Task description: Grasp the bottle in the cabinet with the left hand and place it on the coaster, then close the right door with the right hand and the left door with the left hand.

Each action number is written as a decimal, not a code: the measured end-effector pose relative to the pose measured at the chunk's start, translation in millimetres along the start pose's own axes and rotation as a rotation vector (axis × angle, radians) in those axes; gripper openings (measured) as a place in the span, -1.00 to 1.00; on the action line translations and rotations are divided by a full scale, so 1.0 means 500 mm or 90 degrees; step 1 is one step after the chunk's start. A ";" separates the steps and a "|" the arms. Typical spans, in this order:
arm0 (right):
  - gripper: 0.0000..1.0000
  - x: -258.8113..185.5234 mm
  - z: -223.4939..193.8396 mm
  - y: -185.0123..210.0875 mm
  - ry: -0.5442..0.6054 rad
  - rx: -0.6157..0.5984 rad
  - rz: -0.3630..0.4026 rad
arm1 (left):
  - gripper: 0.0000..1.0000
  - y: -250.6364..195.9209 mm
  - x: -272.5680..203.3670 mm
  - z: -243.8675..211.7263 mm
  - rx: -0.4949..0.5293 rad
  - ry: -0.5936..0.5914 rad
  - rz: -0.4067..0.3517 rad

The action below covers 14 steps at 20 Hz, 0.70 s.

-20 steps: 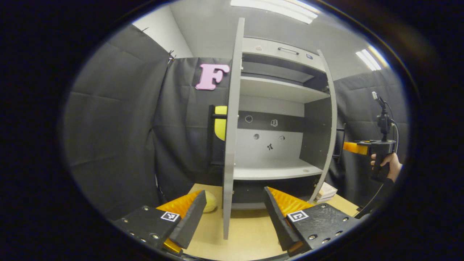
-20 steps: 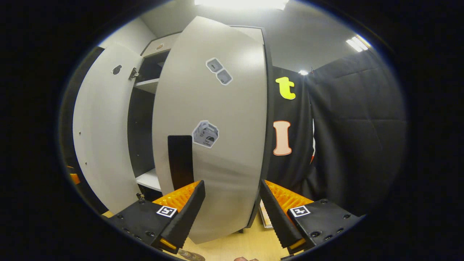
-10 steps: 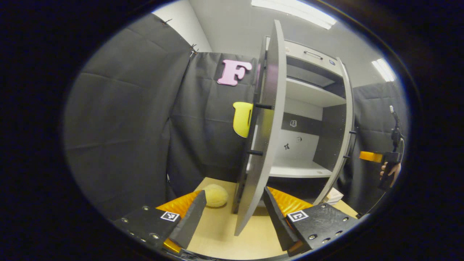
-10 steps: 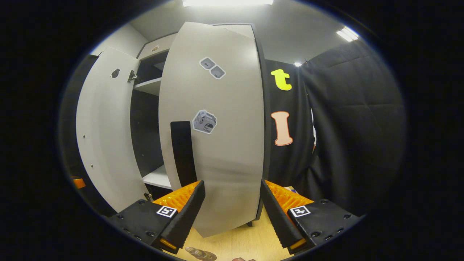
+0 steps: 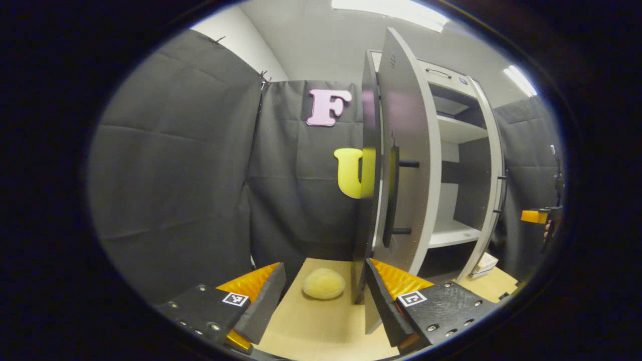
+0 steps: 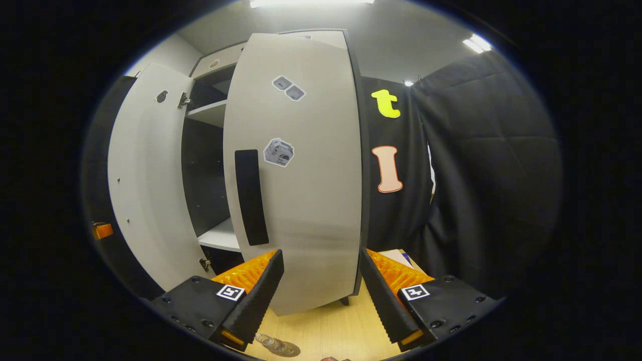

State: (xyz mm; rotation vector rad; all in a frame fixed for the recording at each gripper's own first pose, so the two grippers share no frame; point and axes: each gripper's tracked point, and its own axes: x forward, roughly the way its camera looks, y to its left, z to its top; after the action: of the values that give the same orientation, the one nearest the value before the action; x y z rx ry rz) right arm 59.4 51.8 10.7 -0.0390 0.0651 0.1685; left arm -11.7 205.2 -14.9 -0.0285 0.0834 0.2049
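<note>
In the left gripper view the grey left door (image 5: 409,165) stands ajar and shows its outer face and black bar handle (image 5: 390,196). My left gripper (image 5: 323,296) is open, and its right finger (image 5: 381,306) is close against the door's lower edge. In the right gripper view the right door (image 6: 306,190), with a black handle (image 6: 250,196) and stickers, stands partly shut. My right gripper (image 6: 321,296) is open just in front of that door's lower part. A clear round object (image 6: 277,345), perhaps the bottle's top, shows at the bottom edge.
A yellow rounded lump (image 5: 323,283) lies on the wooden table (image 5: 311,326) between the left gripper's fingers. Cabinet shelves (image 5: 451,233) show behind the left door. A white box (image 5: 484,262) lies by the cabinet's base. Black cloth walls close in on both sides.
The left gripper has swung round to the left door's outer side, so its handle now shows. The right door's handle sits higher in the right gripper view, and the door looks more shut.
</note>
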 end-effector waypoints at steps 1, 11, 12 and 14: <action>0.94 -0.003 -0.002 0.001 -0.001 0.000 0.001 | 0.89 0.016 0.012 0.014 0.009 -0.004 0.003; 0.94 -0.036 -0.037 -0.002 0.016 -0.001 -0.004 | 0.89 0.023 0.139 0.115 0.029 -0.038 -0.071; 0.94 -0.037 -0.041 -0.003 0.019 0.001 -0.006 | 0.89 0.015 0.148 0.116 0.032 -0.040 -0.078; 0.94 -0.040 -0.044 -0.005 0.023 0.004 -0.009 | 0.89 0.009 0.177 0.133 0.035 -0.054 -0.071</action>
State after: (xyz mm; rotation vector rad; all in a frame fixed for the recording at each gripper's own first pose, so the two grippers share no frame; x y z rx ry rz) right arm 38.9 44.9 -9.9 -0.0364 0.1017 0.1528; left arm 78.8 230.1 43.5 0.0298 0.0021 0.0921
